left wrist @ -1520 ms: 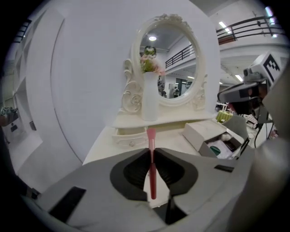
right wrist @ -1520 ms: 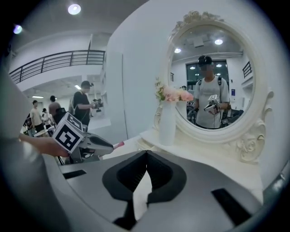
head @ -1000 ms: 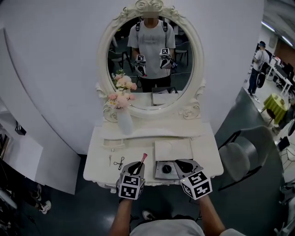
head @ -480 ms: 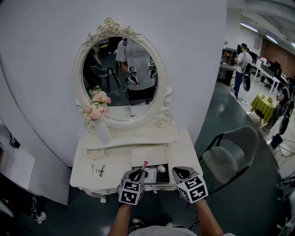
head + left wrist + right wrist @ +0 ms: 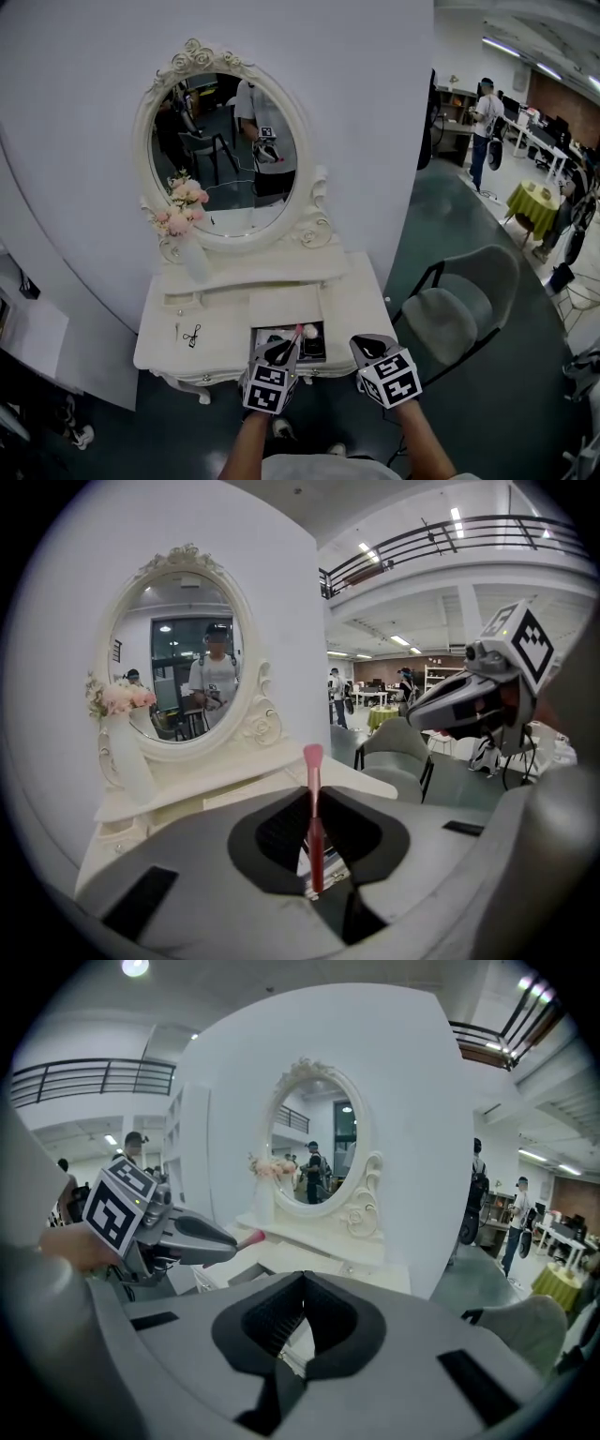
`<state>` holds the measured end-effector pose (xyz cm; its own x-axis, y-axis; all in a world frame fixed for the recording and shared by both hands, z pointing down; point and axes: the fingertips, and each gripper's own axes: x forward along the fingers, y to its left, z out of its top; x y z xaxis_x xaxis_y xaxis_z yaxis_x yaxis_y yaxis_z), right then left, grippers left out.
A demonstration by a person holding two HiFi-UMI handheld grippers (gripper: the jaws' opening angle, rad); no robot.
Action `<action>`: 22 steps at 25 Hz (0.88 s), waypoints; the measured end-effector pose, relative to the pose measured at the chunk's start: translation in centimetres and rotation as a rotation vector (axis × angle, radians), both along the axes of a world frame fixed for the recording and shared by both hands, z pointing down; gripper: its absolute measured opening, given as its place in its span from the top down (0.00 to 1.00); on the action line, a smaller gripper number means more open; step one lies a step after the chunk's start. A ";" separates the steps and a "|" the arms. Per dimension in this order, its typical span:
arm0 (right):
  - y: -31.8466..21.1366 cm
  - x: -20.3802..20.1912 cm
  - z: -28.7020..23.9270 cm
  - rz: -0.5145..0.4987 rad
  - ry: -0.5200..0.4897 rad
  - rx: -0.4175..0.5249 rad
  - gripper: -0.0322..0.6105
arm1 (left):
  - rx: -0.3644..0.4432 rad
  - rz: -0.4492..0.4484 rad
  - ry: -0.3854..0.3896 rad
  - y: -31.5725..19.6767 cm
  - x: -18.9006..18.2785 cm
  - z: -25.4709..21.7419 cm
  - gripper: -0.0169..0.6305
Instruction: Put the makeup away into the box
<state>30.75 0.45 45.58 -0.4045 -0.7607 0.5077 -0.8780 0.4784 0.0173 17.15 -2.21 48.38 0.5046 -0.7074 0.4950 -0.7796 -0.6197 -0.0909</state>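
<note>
Fingers (image 5: 272,829) of left gripper (image 5: 314,797) clamp pink makeup brush (image 5: 313,757)

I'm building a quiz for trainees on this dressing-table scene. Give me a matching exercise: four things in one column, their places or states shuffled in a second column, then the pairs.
1. pink makeup brush
2. flower vase
3. grey chair
4. right gripper

A. on the floor, right of the dressing table
B. jaws together, nothing between them
C. clamped between the jaws of the left gripper
D. on the raised shelf, by the left side of the mirror

Pairs: 1-C, 2-D, 3-A, 4-B
</note>
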 end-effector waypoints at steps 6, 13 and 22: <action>-0.2 0.4 2.3 0.024 -0.004 -0.042 0.95 | -0.023 0.048 -0.015 -1.2 1.6 1.6 0.87; -3.0 0.7 5.2 0.075 -0.006 -0.088 0.95 | -0.150 0.117 -0.063 -4.2 3.0 7.6 0.87; -8.5 0.2 8.5 0.118 -0.002 -0.154 0.95 | -0.324 0.305 -0.162 -6.4 4.5 15.2 0.87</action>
<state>30.94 -8.09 54.07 -0.3184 -0.7158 0.6215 -0.9279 0.3693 -0.0501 21.64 -8.60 63.63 0.5632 -0.3350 0.7554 -0.5496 -0.8345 0.0398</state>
